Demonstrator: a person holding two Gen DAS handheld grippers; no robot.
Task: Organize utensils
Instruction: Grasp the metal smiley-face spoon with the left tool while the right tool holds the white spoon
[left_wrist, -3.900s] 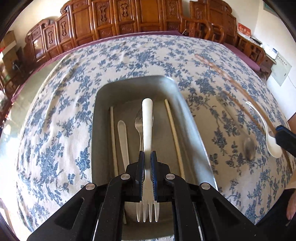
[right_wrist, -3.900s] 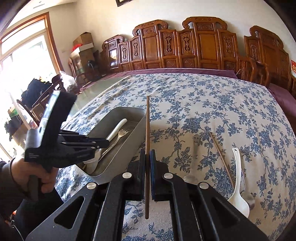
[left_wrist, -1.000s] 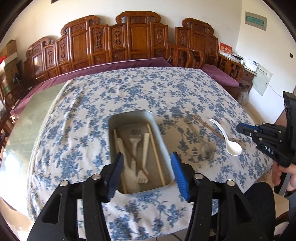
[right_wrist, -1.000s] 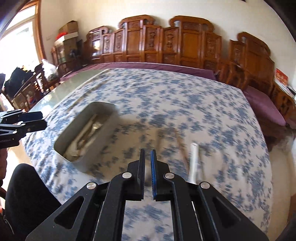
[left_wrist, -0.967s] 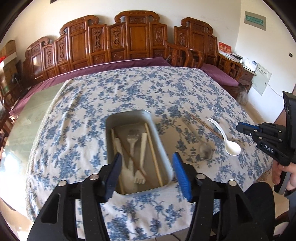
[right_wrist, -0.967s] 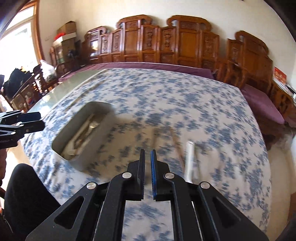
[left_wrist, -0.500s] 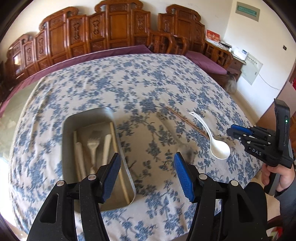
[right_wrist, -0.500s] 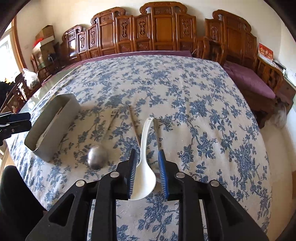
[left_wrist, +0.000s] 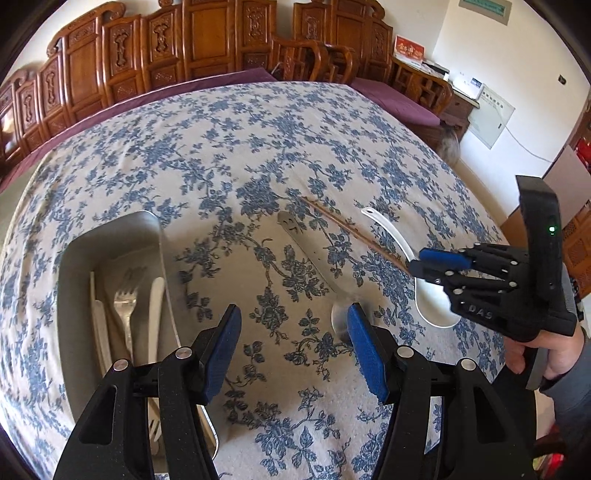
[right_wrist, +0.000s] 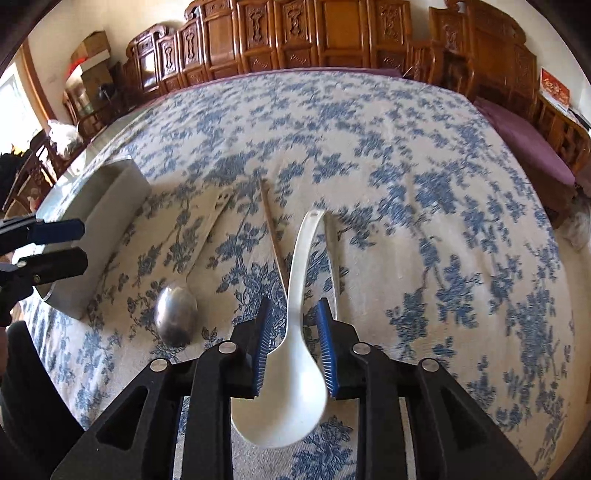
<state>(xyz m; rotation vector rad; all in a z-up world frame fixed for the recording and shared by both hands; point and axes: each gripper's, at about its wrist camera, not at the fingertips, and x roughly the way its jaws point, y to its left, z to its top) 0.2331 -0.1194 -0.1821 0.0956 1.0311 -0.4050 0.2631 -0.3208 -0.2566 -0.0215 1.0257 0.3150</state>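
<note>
My right gripper (right_wrist: 294, 325) is open and low over the flowered tablecloth, with the white ceramic spoon (right_wrist: 297, 280) lying between its blue pads; a gap shows on each side of the handle. Left of it lie a brown chopstick (right_wrist: 272, 236) and a metal spoon (right_wrist: 175, 317). In the left wrist view my left gripper (left_wrist: 291, 325) stands open and holds nothing, above the cloth between the grey tray (left_wrist: 74, 266) and the metal spoon (left_wrist: 295, 232). A metal fork (left_wrist: 123, 306), white utensils and chopsticks lie in the tray. The right gripper (left_wrist: 421, 261) shows over the white spoon (left_wrist: 432, 314).
Carved wooden chairs (left_wrist: 207, 44) line the table's far side. A purple undercloth (right_wrist: 524, 136) hangs at the right edge. A hand (left_wrist: 546, 362) holds the right gripper near the table's front right edge. The tray (right_wrist: 110, 206) stands at the left, beside my left gripper (right_wrist: 79, 245).
The right gripper has opened, come down and now straddles the white spoon. The left gripper has swung right from above the tray, and lower, to the cloth by the metal spoon.
</note>
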